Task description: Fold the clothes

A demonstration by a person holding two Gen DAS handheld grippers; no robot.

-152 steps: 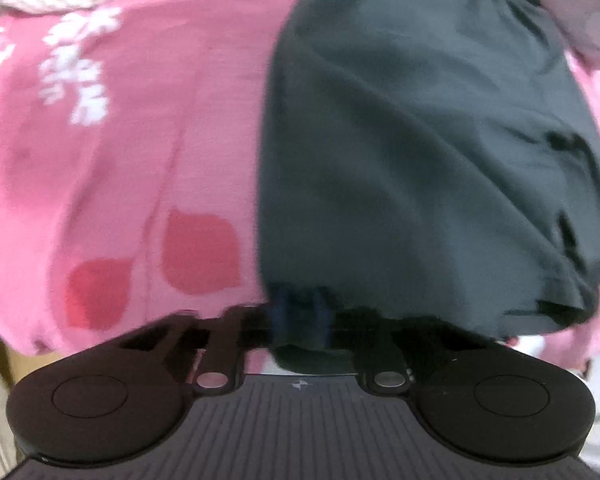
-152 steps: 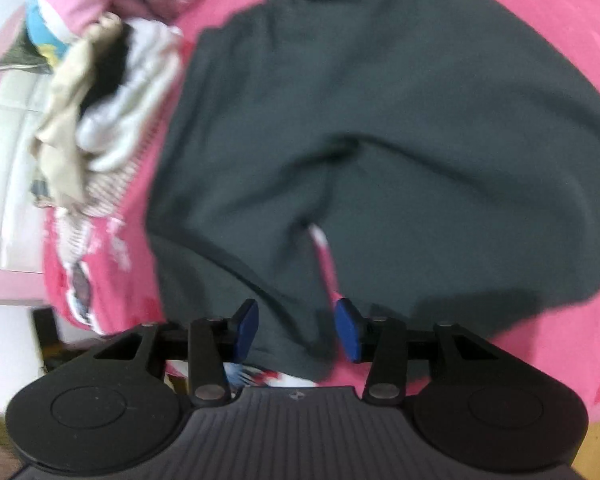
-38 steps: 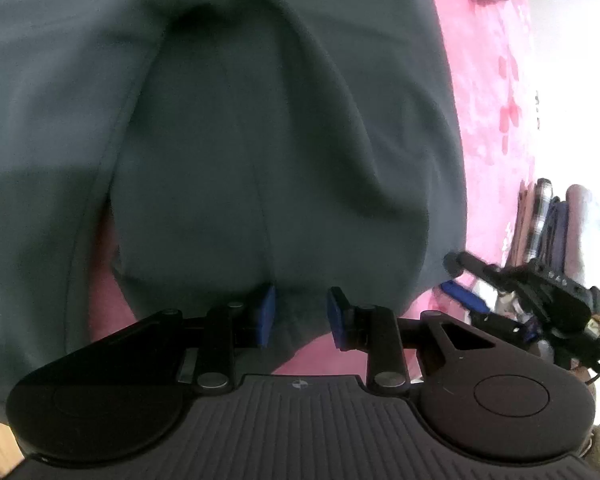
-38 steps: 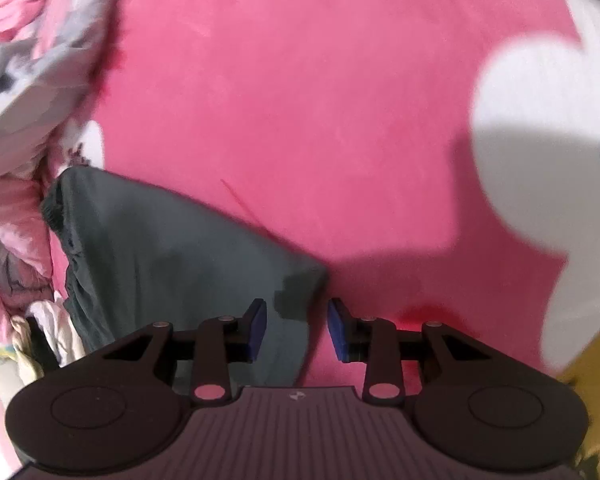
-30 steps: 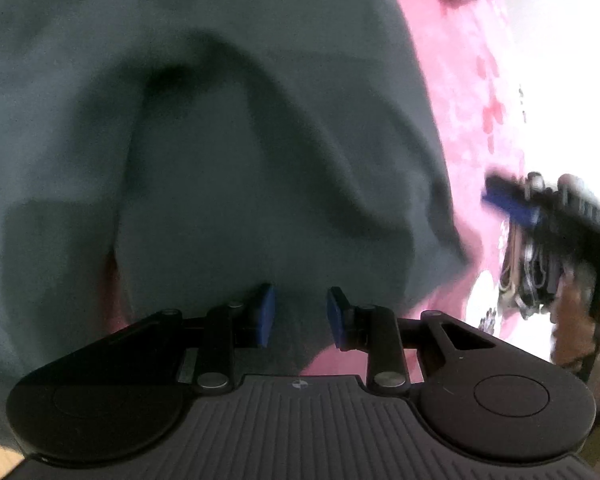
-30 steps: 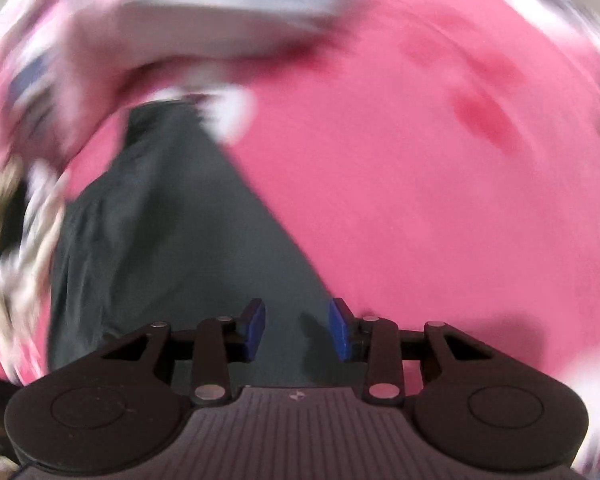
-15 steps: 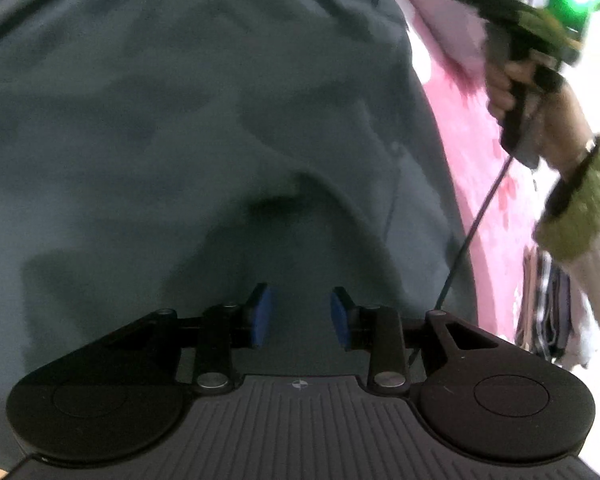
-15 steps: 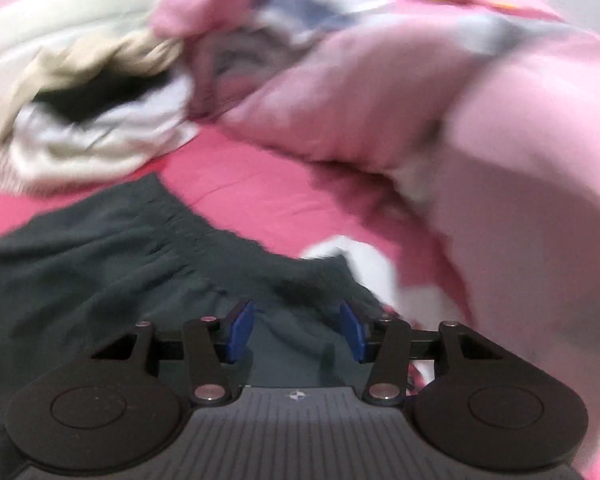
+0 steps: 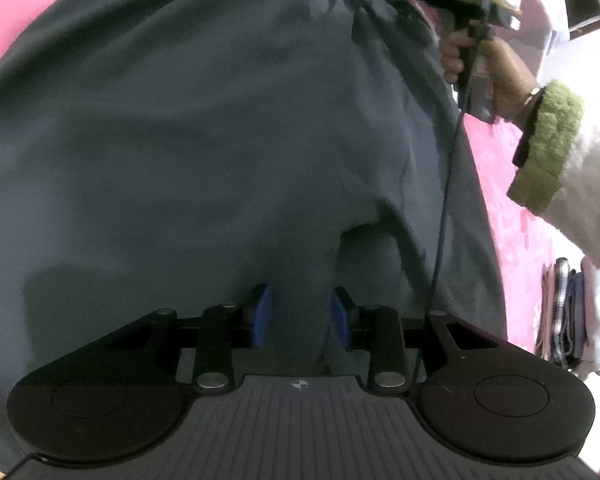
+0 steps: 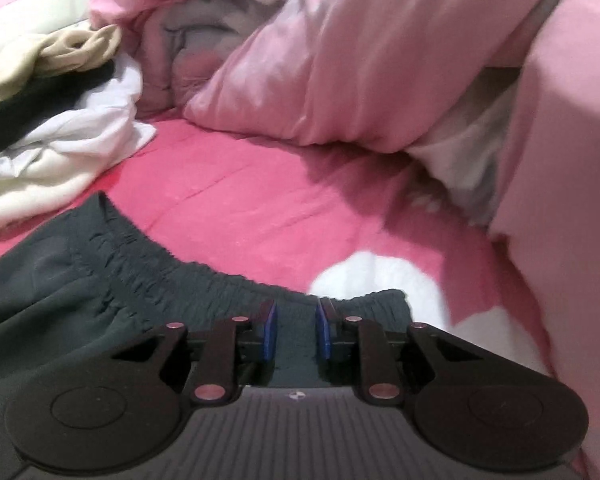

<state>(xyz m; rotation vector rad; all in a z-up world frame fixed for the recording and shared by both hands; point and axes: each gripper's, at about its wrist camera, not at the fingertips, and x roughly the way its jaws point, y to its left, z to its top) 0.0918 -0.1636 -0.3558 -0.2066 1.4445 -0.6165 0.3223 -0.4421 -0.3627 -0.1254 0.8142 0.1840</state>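
— Shorts? Where do they lie?

— Dark grey shorts [image 9: 204, 152] spread flat on the pink bedspread [image 10: 260, 184], elastic waistband at the far end, hems near the left gripper [image 9: 300, 316].

— How are the hands posed?

— Left gripper sits low at the near hem, its blue pads apart with a fold of leg cloth between them; jaws not clamped. Right gripper [image 10: 296, 332] is at the far right corner of the waistband, held level by the right hand [image 9: 488, 60] on its pistol handle, green cuff [image 9: 548, 144] at the wrist. Its jaws stand parted with the waistband between, not pinched.

— Anything unclear?

— Whether the pads touch cloth, I cannot tell. Clothes pile [image 10: 48, 120] at far left is cut off; pink duvet [image 10: 380, 60] fills the far side. Folded stack [image 9: 564, 316] at right is blurred.
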